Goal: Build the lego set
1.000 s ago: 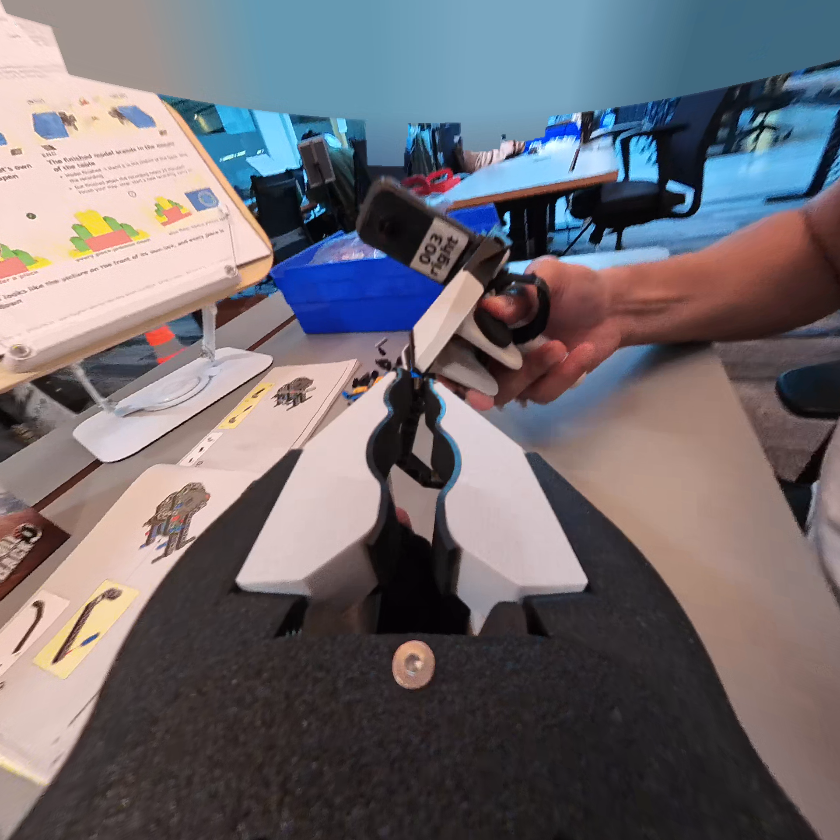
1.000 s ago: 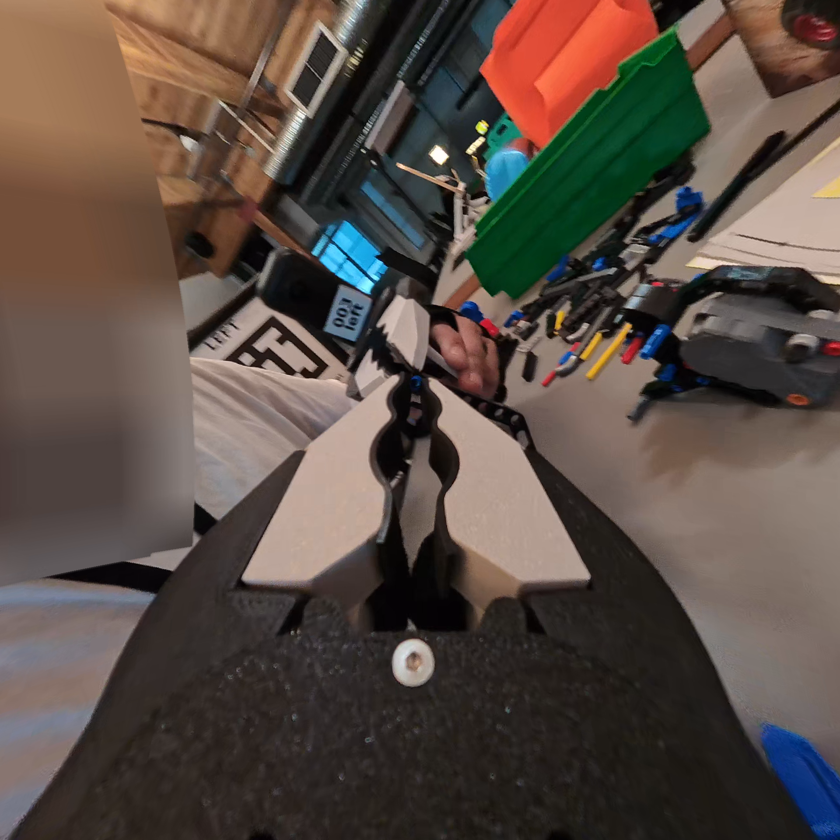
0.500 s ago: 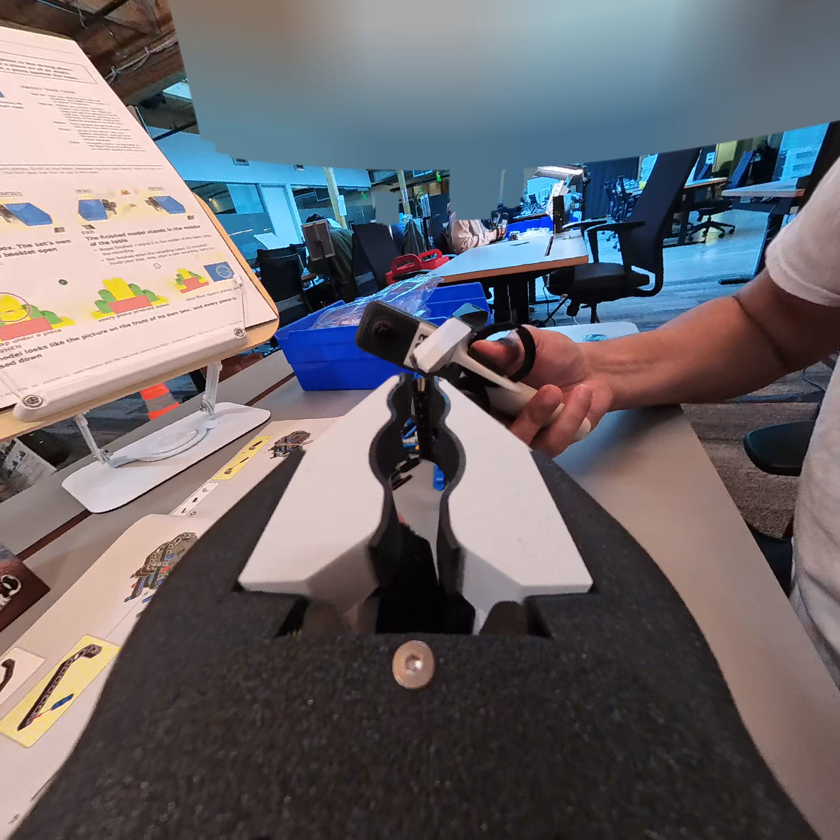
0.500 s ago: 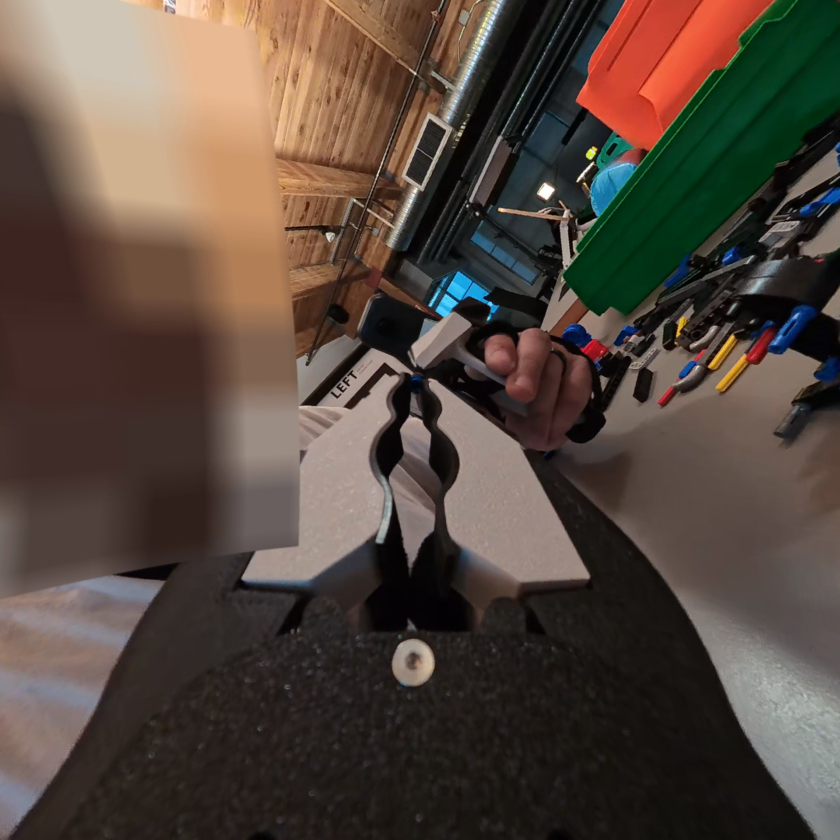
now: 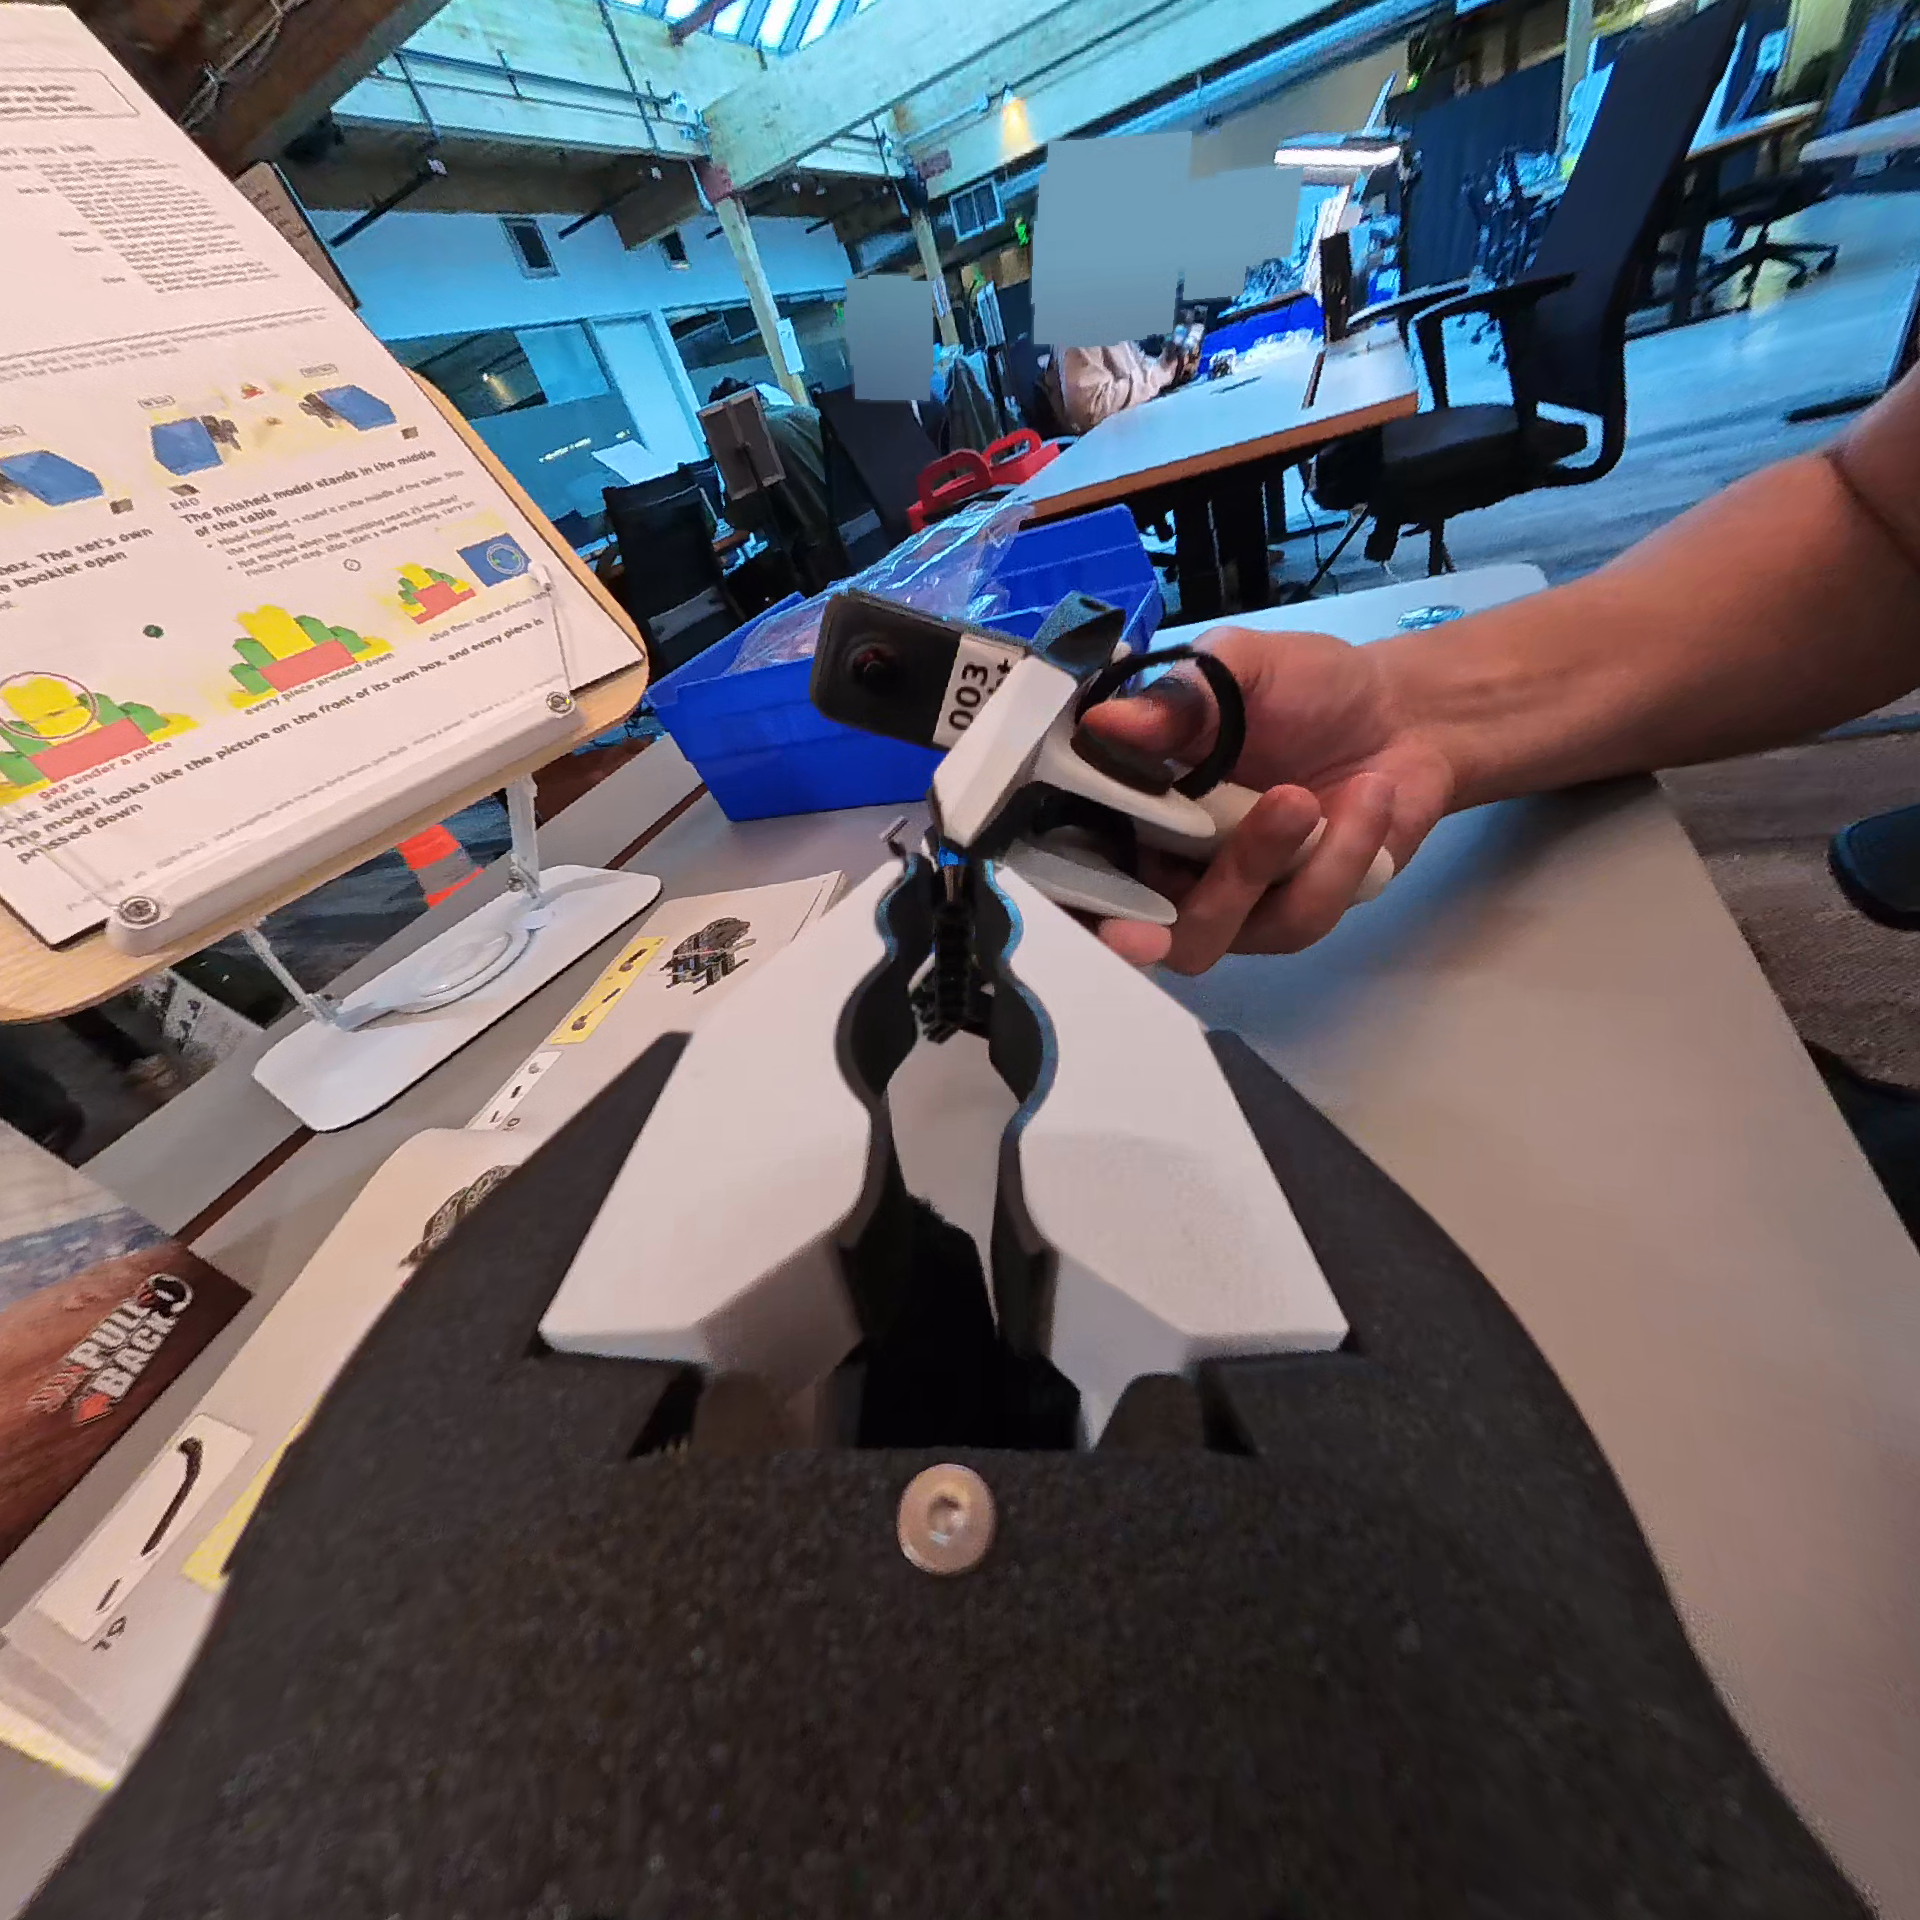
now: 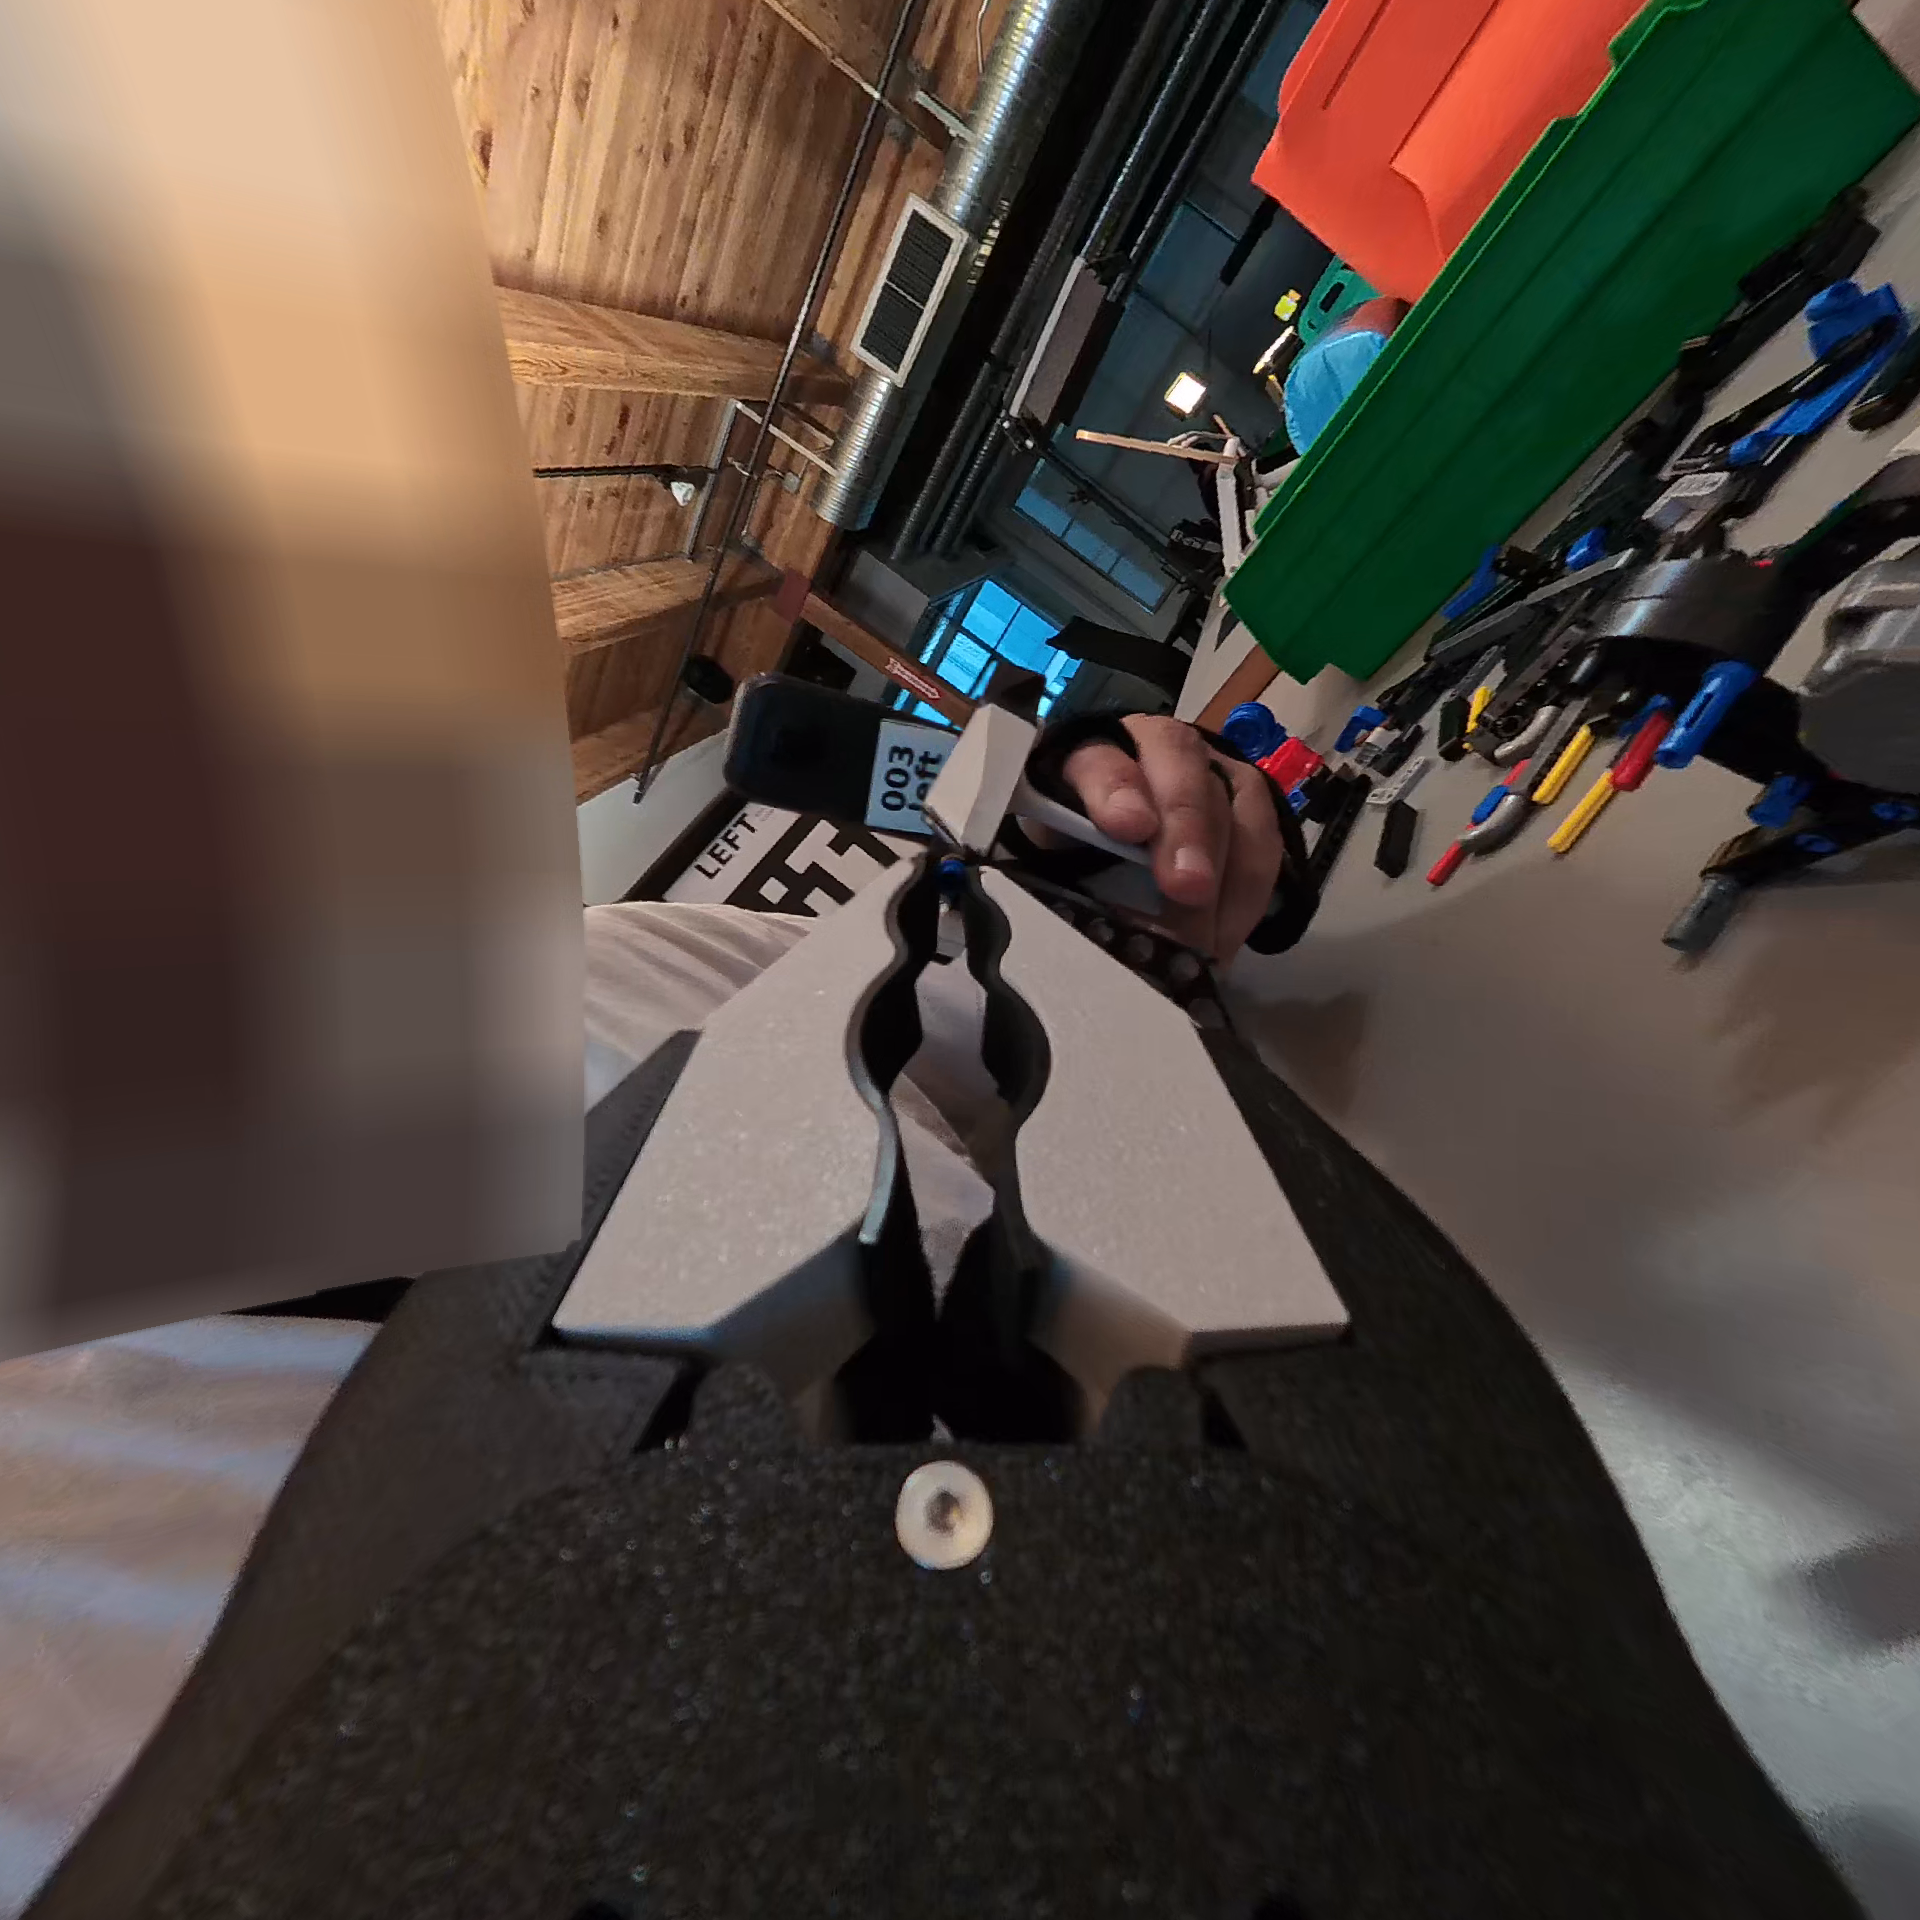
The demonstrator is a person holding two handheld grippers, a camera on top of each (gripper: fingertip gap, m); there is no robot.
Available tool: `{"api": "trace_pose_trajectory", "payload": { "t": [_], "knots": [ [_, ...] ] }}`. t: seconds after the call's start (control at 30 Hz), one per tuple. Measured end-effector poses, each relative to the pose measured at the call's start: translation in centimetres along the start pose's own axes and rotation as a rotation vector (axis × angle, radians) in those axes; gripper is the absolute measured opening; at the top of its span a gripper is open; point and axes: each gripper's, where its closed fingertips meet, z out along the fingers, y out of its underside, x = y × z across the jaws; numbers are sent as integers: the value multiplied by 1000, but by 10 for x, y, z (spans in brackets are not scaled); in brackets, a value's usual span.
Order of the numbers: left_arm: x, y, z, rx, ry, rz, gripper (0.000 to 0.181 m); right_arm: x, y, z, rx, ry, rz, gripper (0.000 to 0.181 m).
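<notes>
Black, a studded beam (image 5: 948, 971) sat clamped in the left gripper (image 5: 951, 883) above the surface (image 5: 1558, 1195), the right gripper (image 6: 948, 878) pinching a blue pin (image 6: 945, 871) against its tip; pressing home appeared next.

Two grippers (image 5: 951, 883) (image 6: 948, 883), one blue bin (image 5: 790, 738), one green bin (image 6: 1558, 384), one orange bin (image 6: 1455, 125).

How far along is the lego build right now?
Partly done. A dark grey assembly already sits on the table. In hand: the left gripper is shut on a black beam, and the right gripper pinches a small blue piece tip to tip against it. Left: many loose pieces lie unused by the green bin.
</notes>
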Motion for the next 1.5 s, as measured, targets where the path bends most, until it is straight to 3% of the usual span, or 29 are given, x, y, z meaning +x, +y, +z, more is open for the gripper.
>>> {"api": "trace_pose_trajectory", "payload": {
  "t": [0.03,0.4,0.83,1.03,1.17,1.33,1.37,1.5],
  "knots": [
    [-1,2,0,-11,-1,-2,5,2,0,0,-1,17,-19,4],
    [-1,19,2,-116,-23,44,5,18,5,-4,-108,303,-344,3],
    [1,19,3,-122,-28,85,5,16,6,-5,-108,239,-236,4],
    [0,-5,-9,40,22,37,5,-4,-7,-12,-71,145,-321,45],
    [12,-30,-20,206,176,-104,5,-10,17,-2,-205,-19,-154,62],
    [24,-37,-24,242,253,-146,5,-7,42,5,-319,-44,-160,27],
    [25,-37,-24,247,254,-142,5,-7,42,5,-322,-32,-187,13],
    [11,-25,-21,171,165,-106,5,9,24,-2,-267,163,-377,11]
  ]
}}
